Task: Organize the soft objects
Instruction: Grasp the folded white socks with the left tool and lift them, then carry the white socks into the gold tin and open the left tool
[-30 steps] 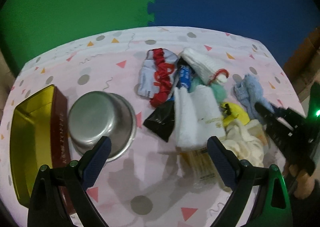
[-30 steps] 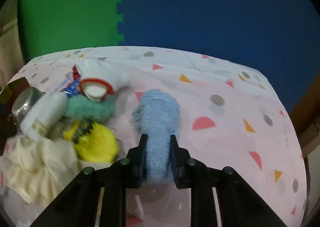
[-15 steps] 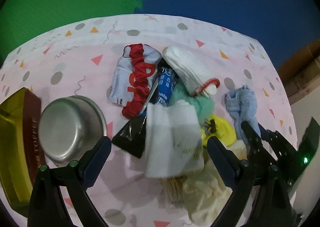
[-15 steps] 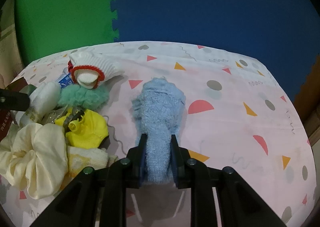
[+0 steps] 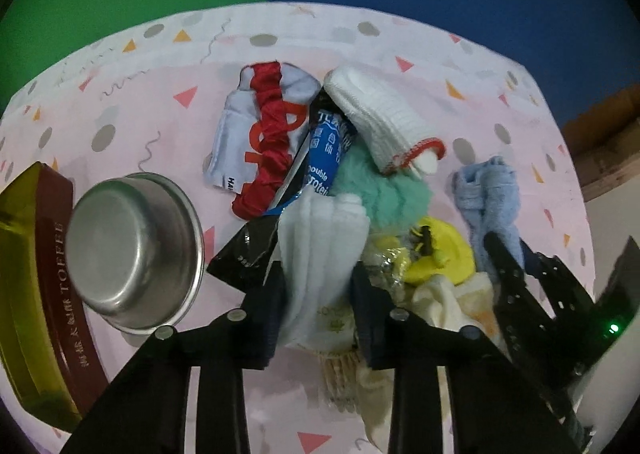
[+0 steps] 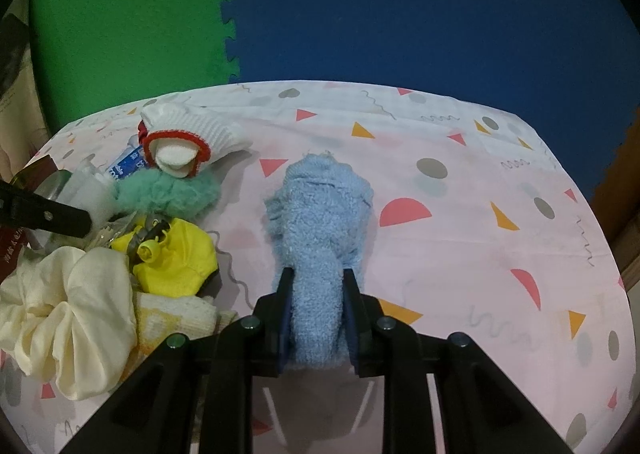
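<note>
Pink tablecloth point(image 6: 460, 238) with triangles and dots covers the table, green and blue foam mats behind it. Left gripper point(image 5: 318, 296) has just been closing, jaws now narrow and pinching the white folded cloth point(image 5: 320, 250) at lower centre of the left wrist view; cloth sits at the near edge of the soft pile. Pile above it: mint fluffy scrunchie point(image 5: 380, 190), white sock with red cuff point(image 5: 384, 122), blue snack packet point(image 5: 326, 154), red scrunchie point(image 5: 268, 146) lying on a white sock with red print point(image 5: 232, 134), black packet point(image 5: 248, 254), yellow item point(image 5: 440, 254), cream scrunchie point(image 6: 68, 310). Steel bowl point(image 5: 132, 250) upside down at left, just beside a gold toffee tin point(image 5: 36, 294) at the left edge. Right gripper point(image 6: 316, 314) clamped narrow on the light blue fuzzy sock point(image 6: 320, 222), centre of the right wrist view, sock resting on the cloth apart from the pile to its left.
</note>
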`<control>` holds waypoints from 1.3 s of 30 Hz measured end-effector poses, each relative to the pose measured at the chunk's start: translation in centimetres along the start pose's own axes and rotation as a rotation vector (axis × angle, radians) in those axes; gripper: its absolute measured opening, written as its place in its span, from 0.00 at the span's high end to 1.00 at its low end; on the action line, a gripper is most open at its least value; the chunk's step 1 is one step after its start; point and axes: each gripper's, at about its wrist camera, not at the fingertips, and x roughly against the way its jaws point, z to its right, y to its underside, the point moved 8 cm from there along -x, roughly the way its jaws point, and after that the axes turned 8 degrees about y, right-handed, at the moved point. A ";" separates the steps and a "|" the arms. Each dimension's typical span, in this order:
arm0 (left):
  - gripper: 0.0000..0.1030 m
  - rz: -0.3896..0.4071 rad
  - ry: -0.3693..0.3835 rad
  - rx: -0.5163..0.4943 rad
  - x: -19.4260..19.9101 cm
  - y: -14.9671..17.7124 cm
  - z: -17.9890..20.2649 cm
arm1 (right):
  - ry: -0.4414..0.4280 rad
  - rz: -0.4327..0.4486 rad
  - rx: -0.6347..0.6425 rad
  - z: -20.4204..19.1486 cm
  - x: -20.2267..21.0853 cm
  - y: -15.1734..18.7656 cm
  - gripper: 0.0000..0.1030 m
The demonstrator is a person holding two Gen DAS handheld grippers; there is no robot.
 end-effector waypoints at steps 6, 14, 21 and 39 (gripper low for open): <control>0.75 0.020 0.029 -0.017 2.4 0.9 0.6 | 0.001 0.000 0.000 0.0 0.0 0.0 0.78; 0.75 0.086 -0.009 -0.031 7.1 1.5 -1.4 | 0.003 0.001 0.001 0.0 0.0 0.0 0.78; 0.75 0.138 -0.176 0.068 10.7 1.3 -10.6 | 0.005 0.002 0.004 -0.1 0.0 0.0 0.78; 0.71 0.091 -0.428 0.261 9.8 2.1 -30.3 | 0.007 0.003 0.004 -0.1 -0.1 0.0 0.78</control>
